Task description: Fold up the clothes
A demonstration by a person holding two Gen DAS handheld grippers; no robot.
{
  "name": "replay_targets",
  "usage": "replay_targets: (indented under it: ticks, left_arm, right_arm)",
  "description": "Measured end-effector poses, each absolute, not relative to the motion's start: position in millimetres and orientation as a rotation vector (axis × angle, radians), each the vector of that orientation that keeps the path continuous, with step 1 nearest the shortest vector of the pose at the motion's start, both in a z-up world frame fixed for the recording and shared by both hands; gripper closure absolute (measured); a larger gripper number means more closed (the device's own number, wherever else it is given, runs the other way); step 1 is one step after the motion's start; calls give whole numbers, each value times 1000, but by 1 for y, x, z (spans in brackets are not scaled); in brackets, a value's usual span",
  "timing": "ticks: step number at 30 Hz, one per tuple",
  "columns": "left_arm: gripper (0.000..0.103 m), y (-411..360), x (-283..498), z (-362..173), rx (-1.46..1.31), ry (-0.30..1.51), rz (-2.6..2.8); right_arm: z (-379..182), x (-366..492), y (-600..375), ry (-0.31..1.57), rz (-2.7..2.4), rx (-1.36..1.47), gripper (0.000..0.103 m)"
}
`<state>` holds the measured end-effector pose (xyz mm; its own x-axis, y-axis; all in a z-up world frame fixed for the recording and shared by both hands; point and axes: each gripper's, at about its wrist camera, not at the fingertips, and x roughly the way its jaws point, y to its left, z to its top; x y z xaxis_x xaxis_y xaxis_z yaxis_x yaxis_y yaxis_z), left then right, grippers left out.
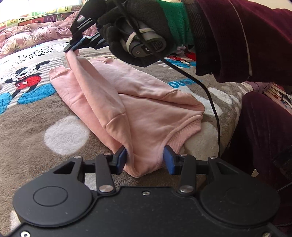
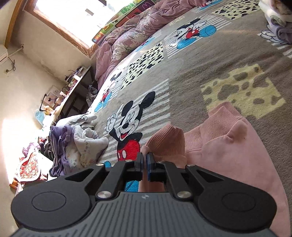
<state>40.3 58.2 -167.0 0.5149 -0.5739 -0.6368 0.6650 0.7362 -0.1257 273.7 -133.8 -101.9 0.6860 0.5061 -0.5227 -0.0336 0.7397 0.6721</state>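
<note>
Garment: pink sweatshirt (image 1: 146, 109), lying on the cartoon-print blanket (image 1: 36, 109) of the bed, body doubled over itself, one ribbed cuff (image 1: 58, 72) resting flat at the far side.
Right gripper (image 1: 73, 48): jaws pressed together on a pinch of pink cloth, raised off the bed; lifted layer hangs in a taut ridge down to the near corner, presumably to carry that layer across without dragging the rest.
Left gripper (image 1: 145, 160): jaws spread, one blue pad either side of the near corner of the sweatshirt; left pad touching cloth, right pad just beside the ribbed hem (image 1: 179, 139); nothing pinched. Likely placed to take or steady that corner.
Gloved hand (image 1: 138, 34): wrapped round the right gripper's handle, cable (image 1: 209, 94) trailing down from it.
Stage: fits either a fold being laid over or a layer being drawn back open; not settled here.
Left wrist view only: whole garment, lifted ridge, both grippers together.
Right wrist view only: pinched cloth close up beside a ribbed cuff (image 2: 167, 140); heap of pale and purple laundry (image 2: 76, 144) further along the bed; window (image 2: 76, 16); crumpled pink quilt (image 2: 131, 36).
</note>
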Motion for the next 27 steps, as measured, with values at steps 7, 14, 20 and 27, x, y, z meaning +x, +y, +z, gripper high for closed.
replay_targets:
  ticks: [7, 14, 20, 27]
  left_arm:
    - [56, 56, 38, -168, 157, 720, -757]
    - [54, 64, 36, -161, 138, 715, -754]
    - [53, 101, 48, -130, -40, 648, -653]
    - [56, 128, 176, -122, -177, 708, -472]
  right_arm:
    - [-98, 277, -107, 745, 356, 539, 91]
    - [-76, 246, -124, 602, 402, 386, 68]
    - [-73, 187, -158, 539, 431, 286, 64]
    - [-111, 96, -83, 528, 587, -93, 66]
